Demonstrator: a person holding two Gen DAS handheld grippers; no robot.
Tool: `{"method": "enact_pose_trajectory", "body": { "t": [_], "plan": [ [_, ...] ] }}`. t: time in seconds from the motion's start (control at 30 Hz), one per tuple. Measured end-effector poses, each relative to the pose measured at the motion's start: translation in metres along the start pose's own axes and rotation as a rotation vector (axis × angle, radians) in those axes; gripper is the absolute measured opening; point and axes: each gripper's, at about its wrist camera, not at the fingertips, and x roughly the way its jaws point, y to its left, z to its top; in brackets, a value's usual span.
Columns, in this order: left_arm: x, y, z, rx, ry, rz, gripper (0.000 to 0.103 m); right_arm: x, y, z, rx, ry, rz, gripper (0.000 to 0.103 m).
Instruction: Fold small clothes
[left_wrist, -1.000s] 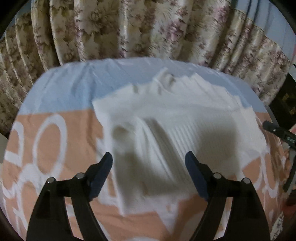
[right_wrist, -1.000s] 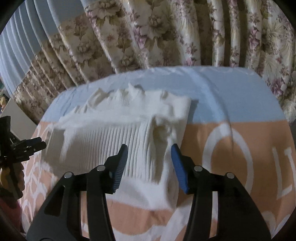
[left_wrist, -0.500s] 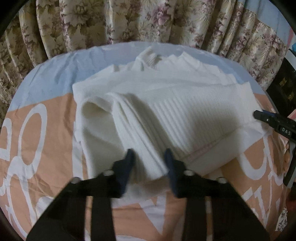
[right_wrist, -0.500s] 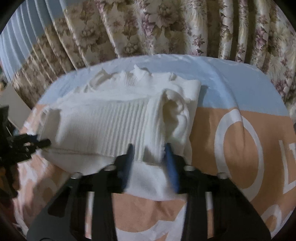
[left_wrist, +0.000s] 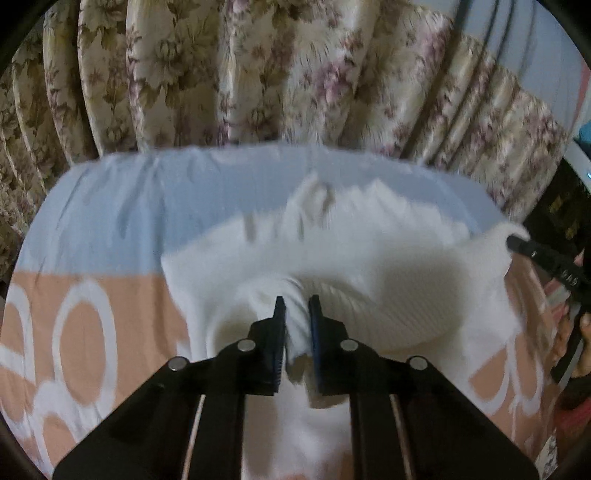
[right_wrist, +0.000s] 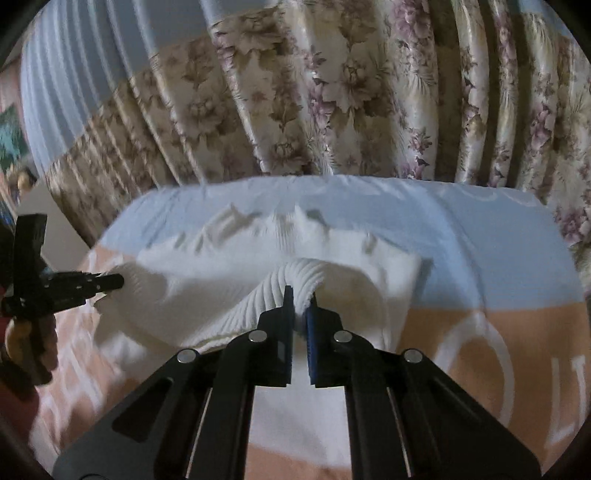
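Note:
A white ribbed knit sweater (left_wrist: 369, 258) lies on the bed, its lower part lifted off the sheet. My left gripper (left_wrist: 296, 306) is shut on the sweater's folded left edge. My right gripper (right_wrist: 300, 297) is shut on the sweater's right edge (right_wrist: 306, 273), and the ribbed cloth bunches up over its fingertips. The sweater's body (right_wrist: 229, 280) hangs between the two grippers. The right gripper shows at the right edge of the left wrist view (left_wrist: 517, 242), and the left gripper at the left edge of the right wrist view (right_wrist: 110, 282). The collar (left_wrist: 314, 192) lies toward the curtain.
The bed sheet (left_wrist: 110, 206) is pale blue at the back and orange with white letters (right_wrist: 480, 354) in front. A floral curtain (left_wrist: 258, 74) hangs close behind the bed. Dark furniture (left_wrist: 561, 199) stands at the right.
Both grippers went from open above the sweater to shut on its side edges. They have lifted the lower part of the sweater off the sheet.

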Motion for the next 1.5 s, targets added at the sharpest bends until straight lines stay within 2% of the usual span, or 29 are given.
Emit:
{"method": "enact_pose_trajectory", "body": {
  "t": [0.13,0.23,0.27,0.3,0.37,0.4,0.47,0.53,0.67,0.8,0.97,1.03,1.07,1.1,1.13,1.2,1.27,1.43,1.47,1.5],
  "plan": [
    [0.026,0.018,0.040,-0.059,-0.007,0.007,0.013,0.033,-0.021,0.030,0.098,-0.004,0.009,0.006],
    [0.043,0.033,0.057,-0.081,0.003,0.064,0.018,0.055,-0.035,0.043,0.163,0.007,-0.006,0.006],
    [0.045,0.038,0.061,-0.083,0.003,0.087,0.031,0.065,-0.039,0.046,0.173,0.023,-0.024,0.007],
    [0.043,0.041,0.063,-0.085,-0.004,0.105,0.051,0.070,-0.041,0.046,0.180,0.025,-0.053,0.012],
    [0.032,0.047,0.064,-0.089,-0.046,0.146,0.071,0.074,-0.043,0.046,0.181,0.030,-0.055,0.014],
    [0.026,0.050,0.063,-0.087,-0.060,0.158,0.074,0.069,-0.043,0.045,0.182,0.016,-0.045,0.025],
    [0.017,0.056,0.061,-0.093,-0.067,0.183,0.075,0.058,-0.041,0.041,0.159,-0.006,-0.057,0.037],
    [0.012,0.059,0.054,-0.098,-0.061,0.187,0.076,0.048,-0.038,0.036,0.131,-0.008,-0.074,0.041],
    [0.001,0.050,0.017,-0.065,-0.021,0.180,0.078,0.036,-0.035,0.014,0.106,0.022,-0.090,0.044],
    [0.011,0.021,-0.008,0.052,0.011,0.217,0.078,0.029,-0.034,-0.019,0.110,0.067,-0.104,0.047],
    [0.041,-0.009,0.001,0.151,0.025,0.191,0.077,0.032,-0.028,-0.038,0.126,0.096,-0.099,0.047],
    [0.054,-0.015,0.007,0.176,0.029,0.193,0.067,0.031,-0.024,-0.039,0.116,0.090,-0.103,0.047],
    [0.063,-0.016,0.010,0.179,0.047,0.184,0.049,0.030,-0.023,-0.039,0.113,0.088,-0.104,0.047],
    [0.070,-0.013,0.013,0.167,0.067,0.169,0.027,0.031,-0.021,-0.038,0.110,0.089,-0.105,0.047],
    [0.076,-0.009,0.017,0.143,0.082,0.147,0.019,0.031,-0.021,-0.038,0.107,0.090,-0.107,0.047],
    [0.077,0.001,0.023,0.098,0.081,0.116,0.013,0.033,-0.021,-0.039,0.098,0.093,-0.110,0.047],
    [0.072,0.014,0.031,0.044,0.061,0.100,0.012,0.034,-0.019,-0.040,0.076,0.097,-0.120,0.047],
    [0.051,0.065,0.042,-0.107,0.009,0.154,0.013,0.036,-0.018,-0.041,0.067,0.095,-0.125,0.047],
    [0.049,0.073,0.041,-0.128,0.013,0.161,0.018,0.037,-0.019,-0.041,0.071,0.094,-0.123,0.047],
    [0.047,0.080,0.039,-0.143,0.019,0.171,0.027,0.037,-0.019,-0.041,0.073,0.094,-0.123,0.047]
  ]
}}
